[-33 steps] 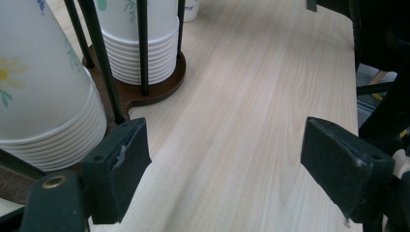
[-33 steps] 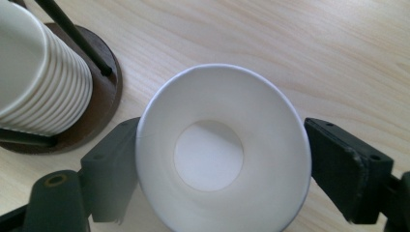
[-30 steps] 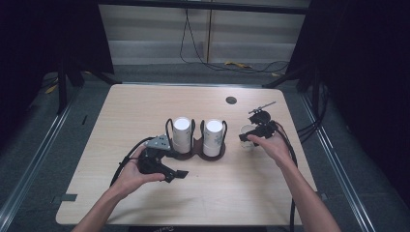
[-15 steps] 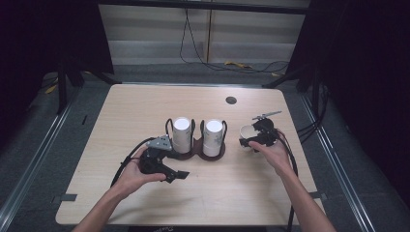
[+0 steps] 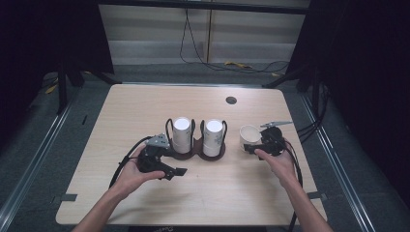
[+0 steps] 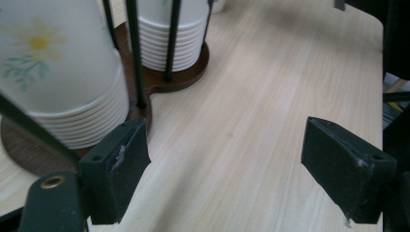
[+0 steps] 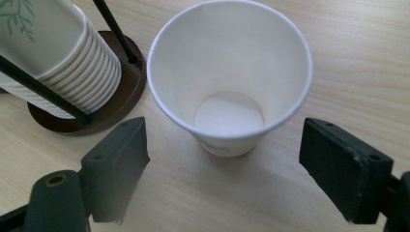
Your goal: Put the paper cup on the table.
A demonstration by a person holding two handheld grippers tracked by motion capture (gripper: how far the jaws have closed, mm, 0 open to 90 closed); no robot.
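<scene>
A dark wooden cup holder [image 5: 196,153] with black wire posts stands mid-table and carries two stacks of white paper cups [image 5: 182,131] [image 5: 213,134]. A single white cup [image 5: 249,136] [image 7: 231,72] stands upright and empty just right of the holder. My right gripper [image 5: 252,145] [image 7: 229,162] points at this cup. Its jaws have just been closing, and they flank the cup's near side without touching it. My left gripper [image 5: 173,163] [image 6: 229,169] rests open at the holder's near left with bare table between its jaws. Its left pad sits close to the holder's base [image 6: 167,82].
A round dark grommet [image 5: 231,100] is set into the table toward the far side. Cables trail from both grippers over the near edge. Dark floor, rails and cables surround the table [image 5: 145,106].
The right gripper has shifted toward the near side of the table and a little lower, beside the single cup. The left gripper and the holder have stayed put.
</scene>
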